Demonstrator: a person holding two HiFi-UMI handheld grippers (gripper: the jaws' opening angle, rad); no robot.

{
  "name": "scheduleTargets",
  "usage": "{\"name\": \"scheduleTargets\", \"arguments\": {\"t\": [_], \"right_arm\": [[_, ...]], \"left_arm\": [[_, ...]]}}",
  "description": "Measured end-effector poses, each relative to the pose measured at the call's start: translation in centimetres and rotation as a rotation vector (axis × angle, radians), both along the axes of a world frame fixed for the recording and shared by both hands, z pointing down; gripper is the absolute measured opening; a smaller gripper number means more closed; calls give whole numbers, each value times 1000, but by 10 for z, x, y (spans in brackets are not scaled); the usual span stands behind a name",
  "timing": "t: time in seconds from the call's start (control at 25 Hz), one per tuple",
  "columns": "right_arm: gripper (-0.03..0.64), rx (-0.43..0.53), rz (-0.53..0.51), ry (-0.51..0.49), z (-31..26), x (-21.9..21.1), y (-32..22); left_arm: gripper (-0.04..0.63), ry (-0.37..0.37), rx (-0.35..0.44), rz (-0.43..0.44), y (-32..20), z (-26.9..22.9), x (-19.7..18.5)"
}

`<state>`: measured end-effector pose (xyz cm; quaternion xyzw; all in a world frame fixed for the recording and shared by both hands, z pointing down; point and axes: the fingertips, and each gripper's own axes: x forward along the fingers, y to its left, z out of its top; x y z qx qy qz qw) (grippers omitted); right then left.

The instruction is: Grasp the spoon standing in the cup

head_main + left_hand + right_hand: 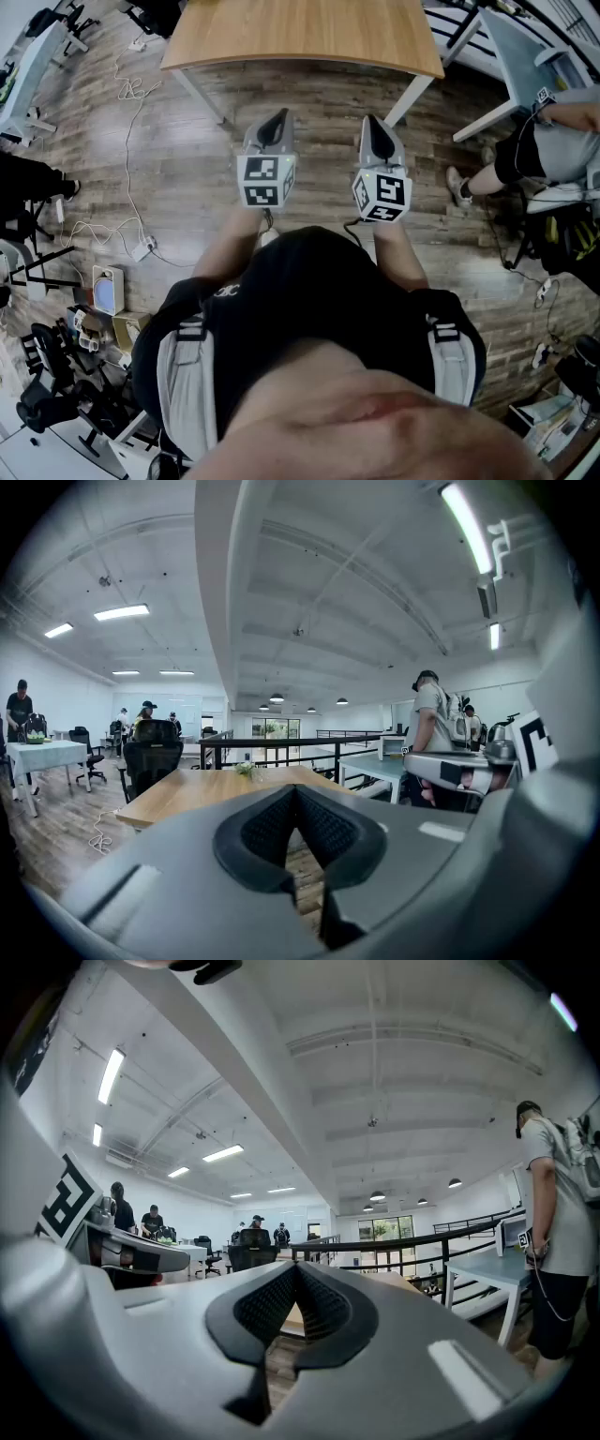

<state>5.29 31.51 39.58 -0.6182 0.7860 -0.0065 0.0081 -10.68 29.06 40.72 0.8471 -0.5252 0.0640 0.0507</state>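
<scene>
No cup or spoon shows in any view. In the head view I hold both grippers at chest height over the wood floor, pointing toward a wooden table [300, 33] ahead. My left gripper [275, 122] and right gripper [375, 131] sit side by side, short of the table's near edge. In the left gripper view the left gripper [295, 791] has its black pads meeting at the tips, with nothing between them. My right gripper [295, 1269] looks the same in its own view, shut and empty. Something small and greenish [247, 770] stands far back on the table [197, 794].
A seated person [553, 141] is at a white desk to the right. Cables and a power strip [141, 248] lie on the floor to the left, with chairs and clutter at the lower left. A black railing [281, 747] runs behind the table. A standing person [553, 1213] is nearby.
</scene>
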Motion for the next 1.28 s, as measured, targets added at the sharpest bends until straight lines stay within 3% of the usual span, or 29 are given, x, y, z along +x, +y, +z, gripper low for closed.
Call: {"name": "scheduleTargets", "arguments": {"t": [0.24, 0.64, 1.04, 1.28], "right_arm": [[-2, 6, -16, 3, 1, 0, -2], [-2, -15, -45, -14, 11, 38, 5], [-1, -49, -5, -23, 26, 86, 15], [-2, -63, 10, -7, 33, 79, -10]], "left_arm": [[11, -4, 5, 1, -3, 1, 7], [11, -10, 17, 4, 4, -3, 54], [11, 7, -31, -3, 14, 16, 88], [11, 49, -59, 14, -19, 25, 83]]}}
